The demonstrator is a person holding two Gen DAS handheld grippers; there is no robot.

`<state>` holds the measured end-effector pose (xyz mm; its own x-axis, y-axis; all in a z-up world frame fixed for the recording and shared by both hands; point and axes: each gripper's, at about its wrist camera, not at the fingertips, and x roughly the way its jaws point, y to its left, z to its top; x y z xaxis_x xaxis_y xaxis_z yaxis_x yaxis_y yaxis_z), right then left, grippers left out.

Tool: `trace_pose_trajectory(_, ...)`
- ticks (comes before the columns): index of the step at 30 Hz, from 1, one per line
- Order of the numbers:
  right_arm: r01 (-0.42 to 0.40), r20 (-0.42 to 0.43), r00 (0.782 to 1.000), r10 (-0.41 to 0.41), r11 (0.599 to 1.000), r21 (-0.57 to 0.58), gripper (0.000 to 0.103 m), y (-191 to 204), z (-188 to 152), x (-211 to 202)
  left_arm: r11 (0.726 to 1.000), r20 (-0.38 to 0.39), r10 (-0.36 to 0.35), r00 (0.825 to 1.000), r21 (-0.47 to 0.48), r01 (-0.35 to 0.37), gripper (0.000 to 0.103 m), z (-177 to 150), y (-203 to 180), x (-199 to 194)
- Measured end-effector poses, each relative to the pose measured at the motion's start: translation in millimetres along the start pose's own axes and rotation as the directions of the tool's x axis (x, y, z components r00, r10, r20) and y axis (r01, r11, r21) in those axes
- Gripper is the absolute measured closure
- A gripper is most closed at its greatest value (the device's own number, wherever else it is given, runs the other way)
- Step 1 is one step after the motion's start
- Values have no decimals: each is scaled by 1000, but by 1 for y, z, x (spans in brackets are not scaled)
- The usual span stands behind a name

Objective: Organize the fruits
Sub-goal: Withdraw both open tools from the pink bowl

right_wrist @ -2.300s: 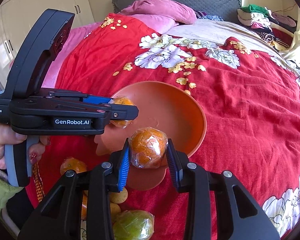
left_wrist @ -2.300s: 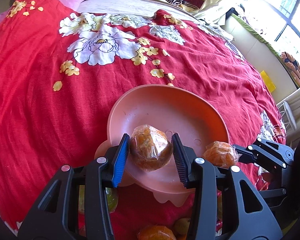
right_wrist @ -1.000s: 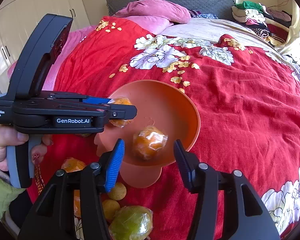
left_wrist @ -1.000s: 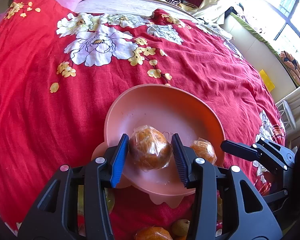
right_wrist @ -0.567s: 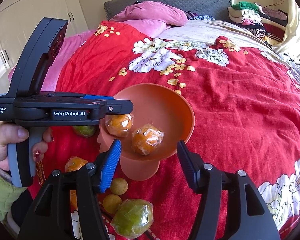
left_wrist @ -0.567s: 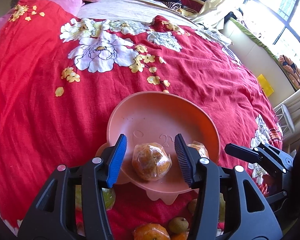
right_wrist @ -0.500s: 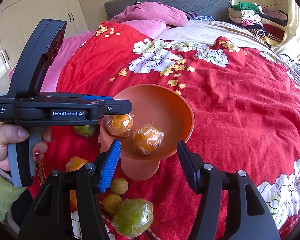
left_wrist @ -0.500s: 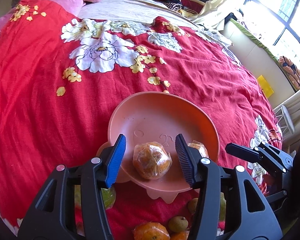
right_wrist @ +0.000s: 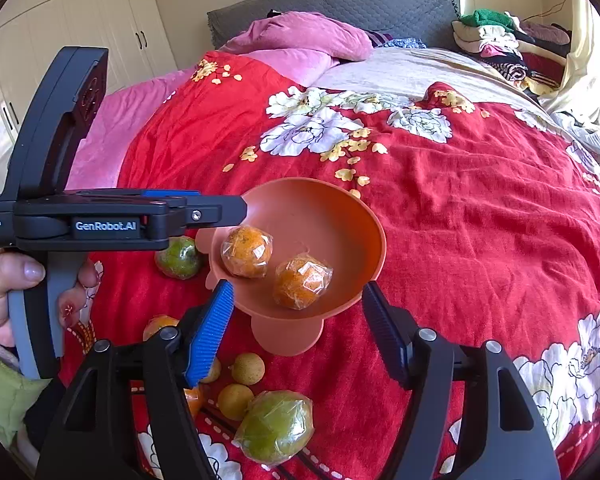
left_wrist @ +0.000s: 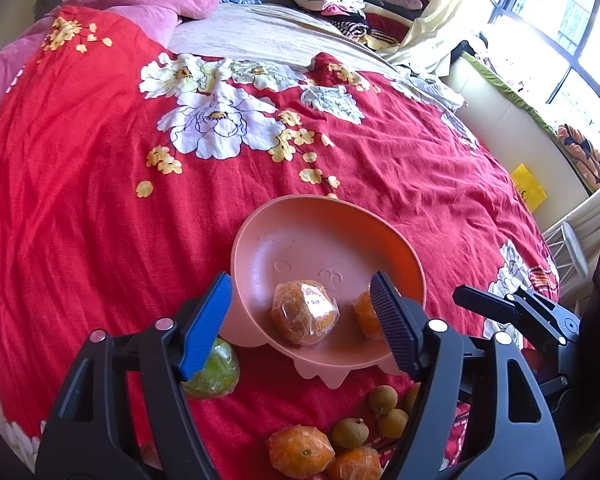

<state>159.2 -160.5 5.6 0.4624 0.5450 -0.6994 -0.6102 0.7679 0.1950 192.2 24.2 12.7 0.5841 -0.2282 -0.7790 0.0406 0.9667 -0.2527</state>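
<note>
**Two oranges bowled, more fruit waiting**

Red floral bedspread (right_wrist: 480, 208) carries everything. Two plastic-wrapped oranges (right_wrist: 302, 282) sit in the salmon footed plastic bowl (right_wrist: 364, 216); slippery film, so grip across the middle. Left claw (left_wrist: 302, 312) and right claw (right_wrist: 296, 328) are opening, empty.

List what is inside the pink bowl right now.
The pink bowl holds two plastic-wrapped oranges, lying side by side and apart from both tongs. In the left wrist view, a finger covers part of the second orange. No other fruit shows inside.
</note>
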Motion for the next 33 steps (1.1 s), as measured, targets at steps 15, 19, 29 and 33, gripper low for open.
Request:
trace_pose_trajectory(15, 30, 35, 999, -30, 1000, -4, 14, 5, 1, -13, 999, 52, 29, 998, -24, -28, 11, -5, 8, -32)
trace_pose_trajectory(19, 37, 42, 998, -37, 999, 1, 12, 5, 2, -17, 999, 65, 36, 997, -31, -34, 10, -7, 9, -38)
trace_pose_trajectory(29, 52, 60, 997, -53, 999, 13, 10, 4, 0, -29, 998, 86, 50, 995, -29, -47, 10, -15, 10, -53)
trace_pose_trajectory(33, 56, 67, 996, -57, 998, 14, 10, 4, -1, -35, 998, 84, 53, 995, -34, -50, 10, -21, 11, -57)
